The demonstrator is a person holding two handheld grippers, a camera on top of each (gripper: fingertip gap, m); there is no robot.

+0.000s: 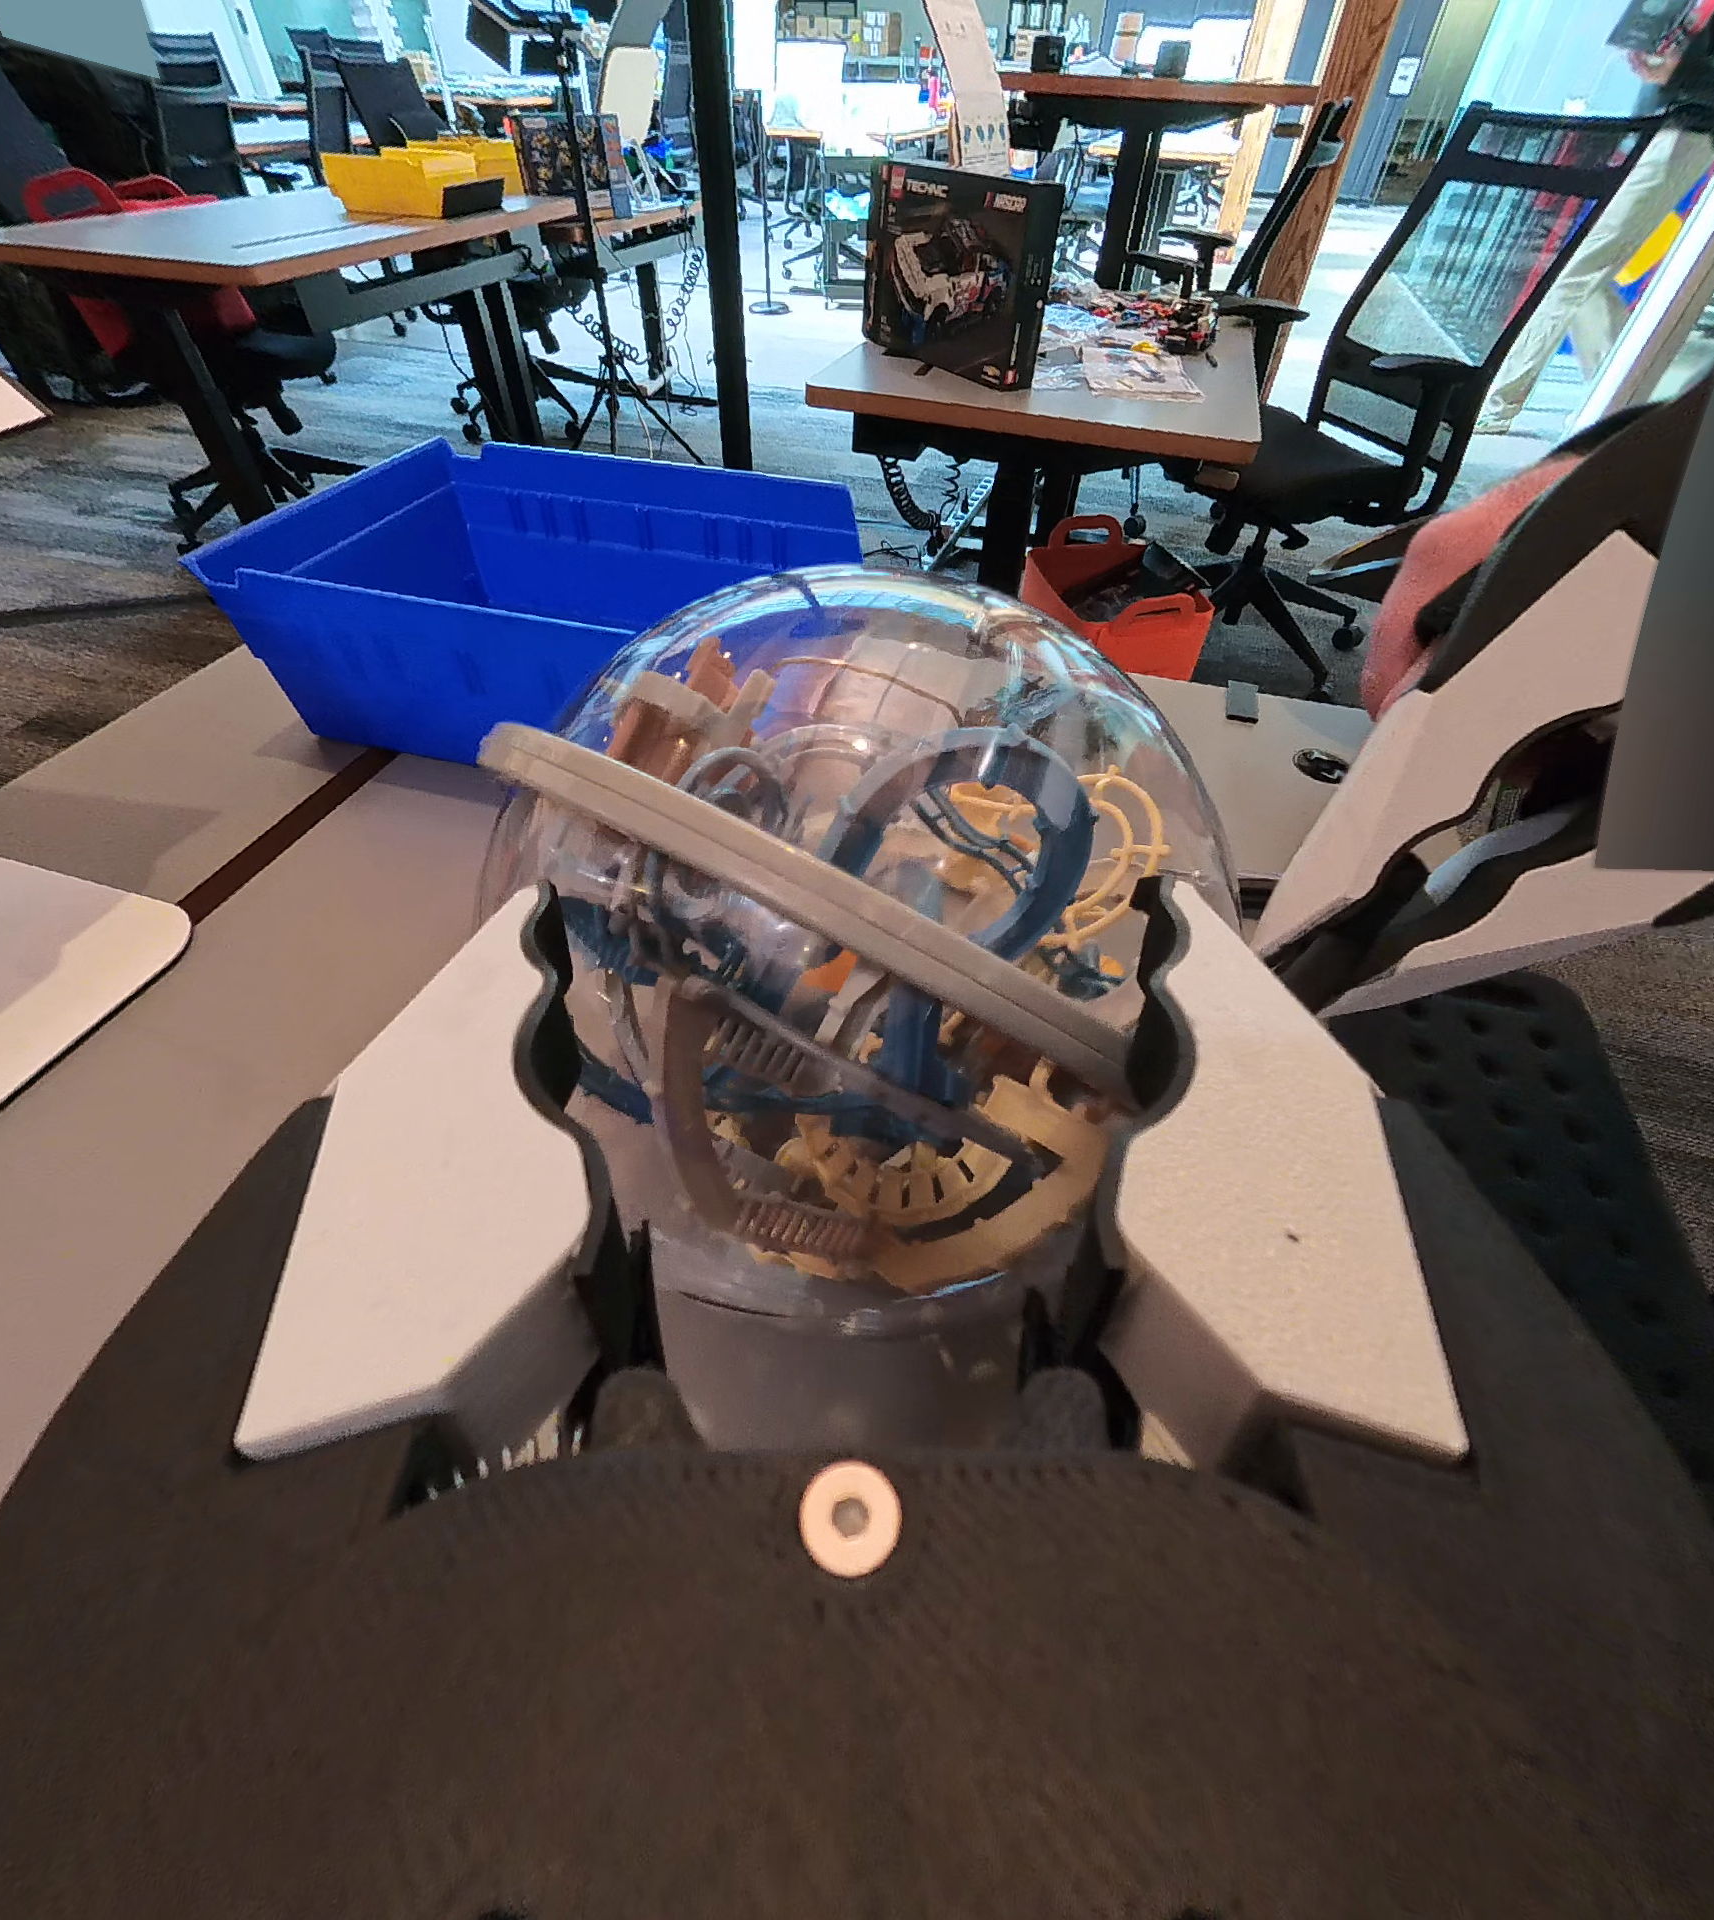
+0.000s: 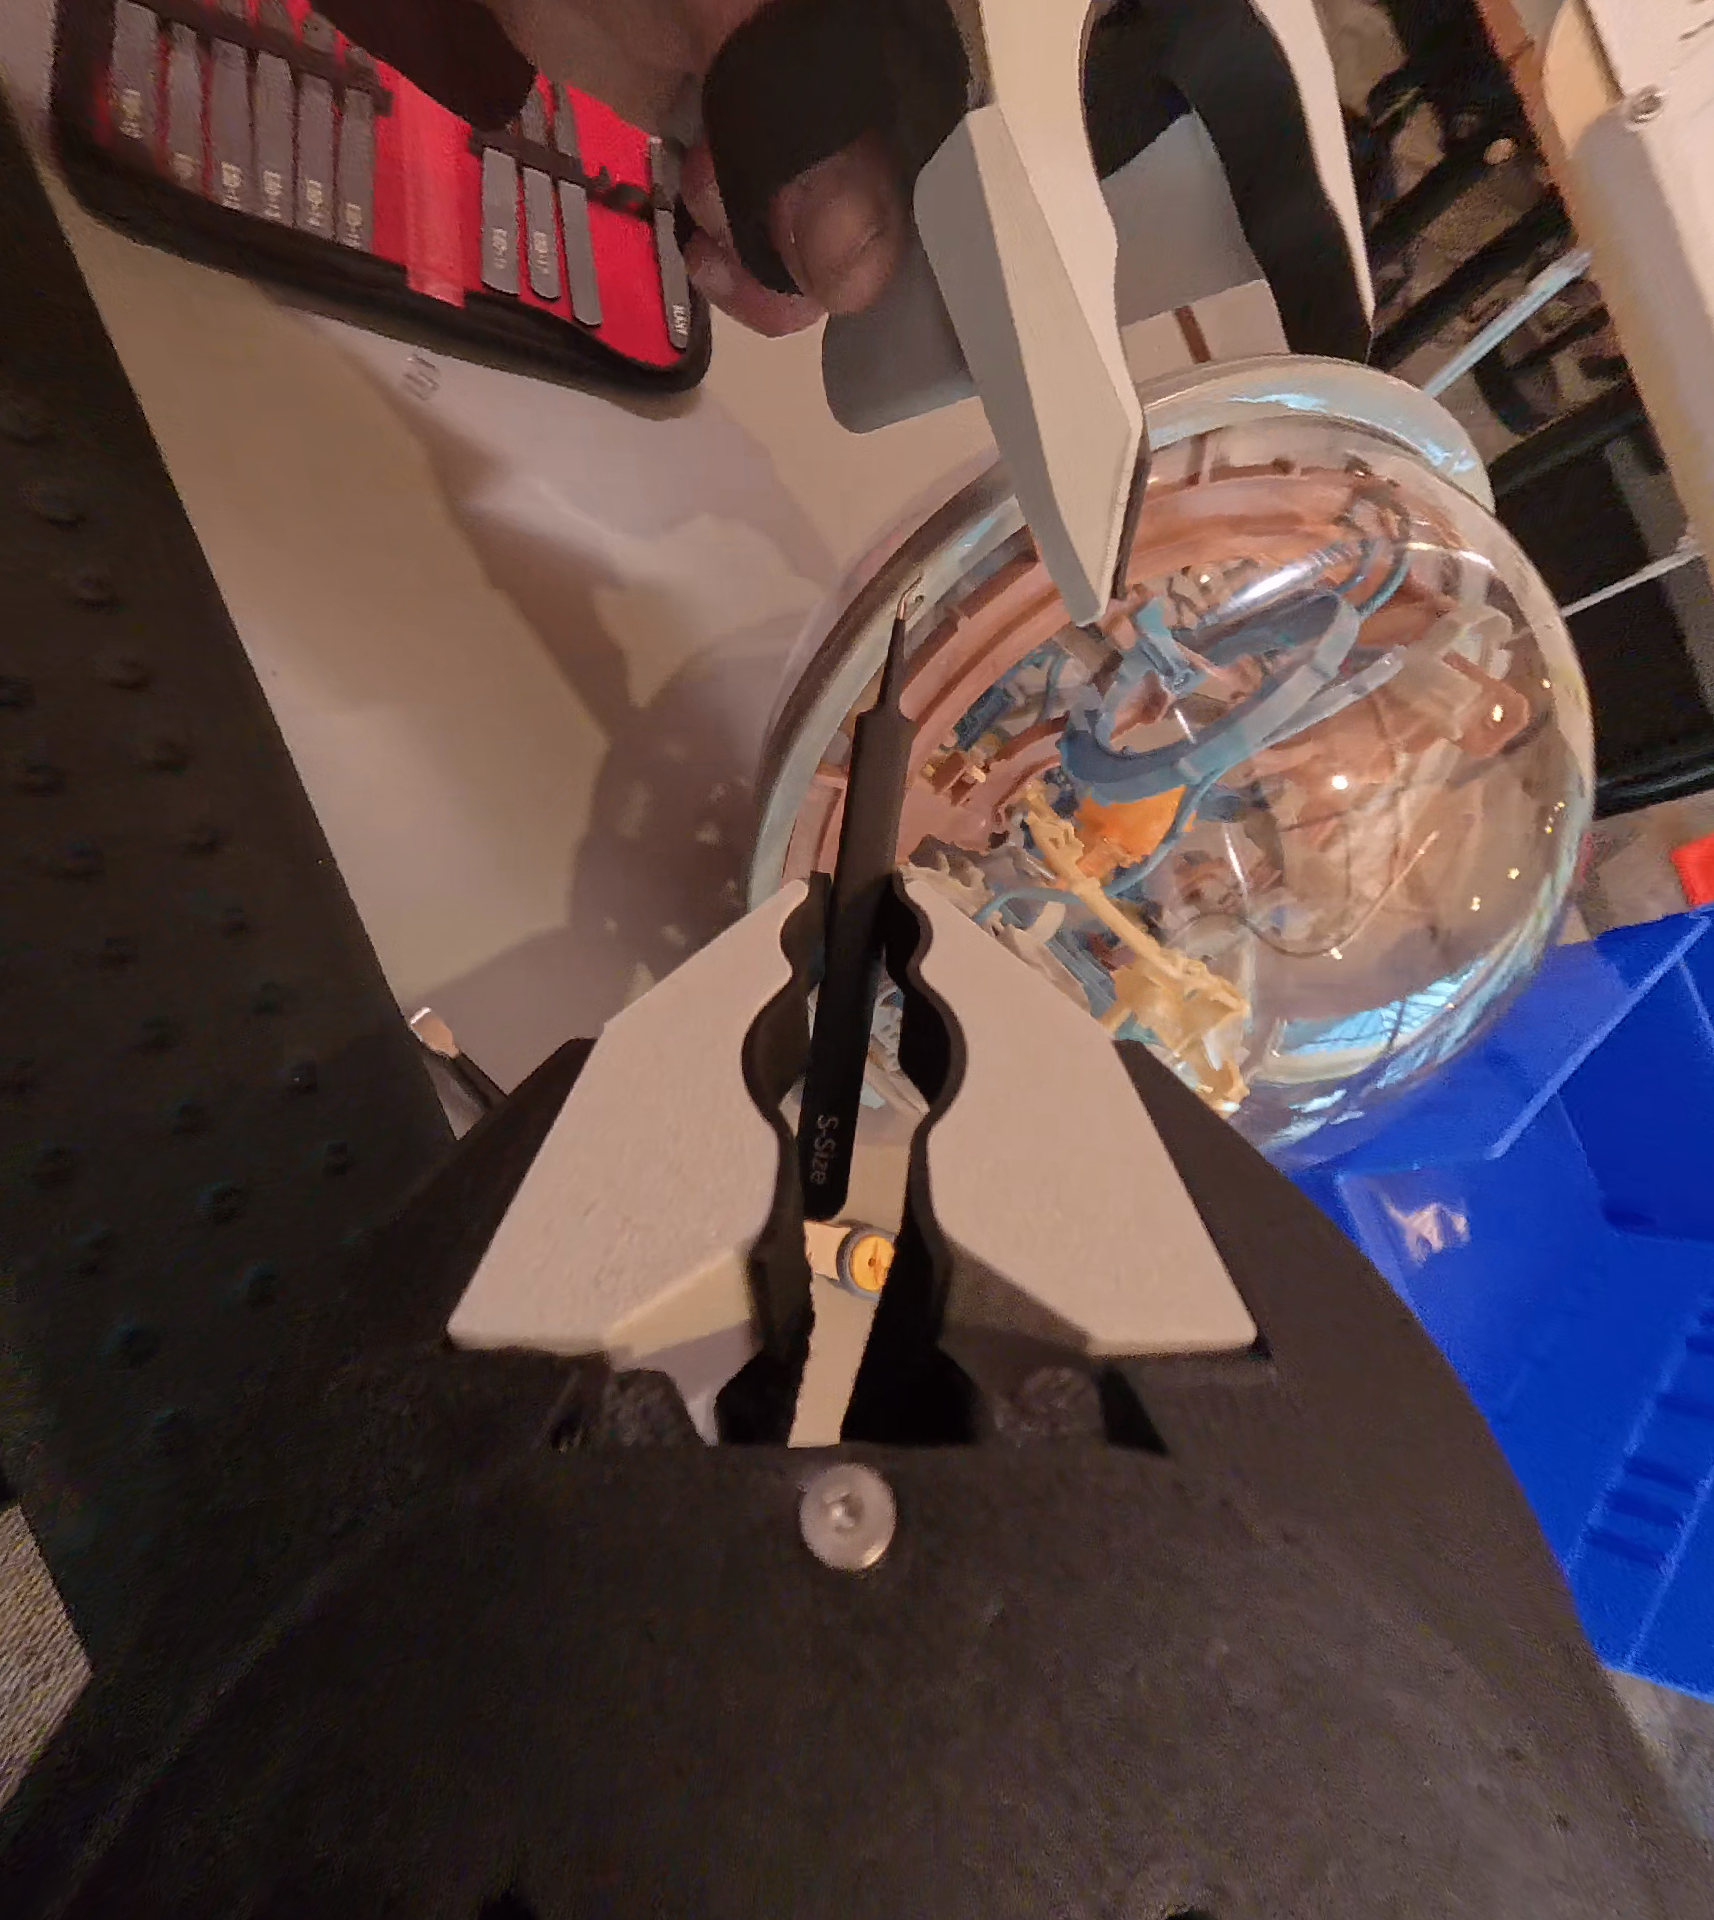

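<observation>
Grip: while your left gripper [image 1: 848,1018] clamps the clear maze globe [image 1: 863,935] above the grey table [image 1: 105,1195], keep the jaws on its wide middle
Globe: hard, slick, likely light and crackable
Right gripper [image 2: 858,935]: pinches black tweezers [image 2: 858,935], tip at the globe's rim

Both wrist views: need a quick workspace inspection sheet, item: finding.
Surface: grey table with a dark seam.
Things in hand: clear maze sphere with coloured tracks inside and a grey band around it; black tweezers, tip at the sphere's band.
Clutter: blue bin beyond the sphere; red tool roll with grey tools in its loops.
Grippers: left gripper clamps the sphere from both sides; right gripper shut on the tweezers.
Cables: coiled cords under the far desks; nothing seen on the table.
Surroundings: office desks, black chairs, yellow bins, boxed toy kit, orange tote on the floor.
</observation>
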